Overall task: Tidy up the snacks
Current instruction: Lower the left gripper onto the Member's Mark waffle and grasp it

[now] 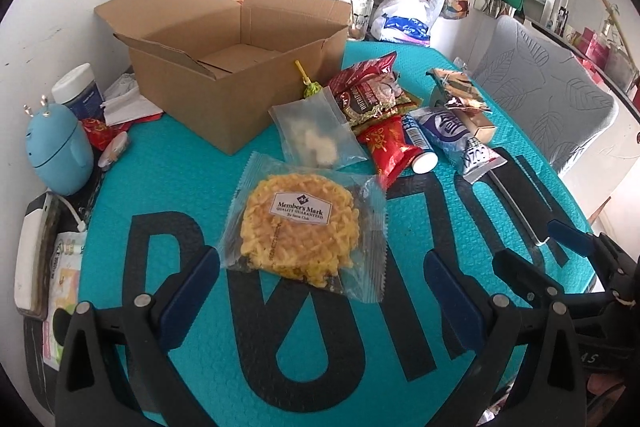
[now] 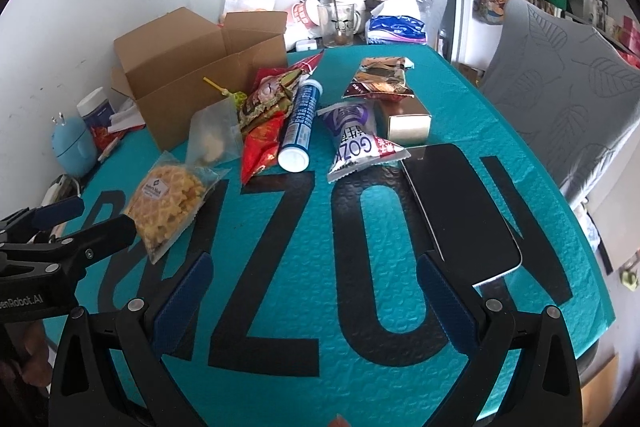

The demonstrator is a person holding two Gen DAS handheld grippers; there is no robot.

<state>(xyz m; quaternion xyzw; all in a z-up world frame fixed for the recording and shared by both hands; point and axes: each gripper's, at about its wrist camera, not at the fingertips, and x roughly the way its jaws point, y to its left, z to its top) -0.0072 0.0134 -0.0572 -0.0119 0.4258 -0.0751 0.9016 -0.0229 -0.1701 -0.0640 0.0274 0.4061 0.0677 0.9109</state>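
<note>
Both tools gaped wide and held nothing. The left tool [image 1: 320, 279] flanked the waffle packet [image 1: 300, 223]. The right tool [image 2: 316, 291] hovered over bare counter [image 2: 280, 267].

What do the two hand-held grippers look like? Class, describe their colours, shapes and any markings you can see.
Both the left gripper and the right gripper have matte black, angular frames with round silver pivot bolts. Each finger carries a flat, textured dark blue pad. In the right wrist view, white lettering ending "enRobot.AI" runs along the left gripper's black body. No cables or sleeves are visible.
</note>
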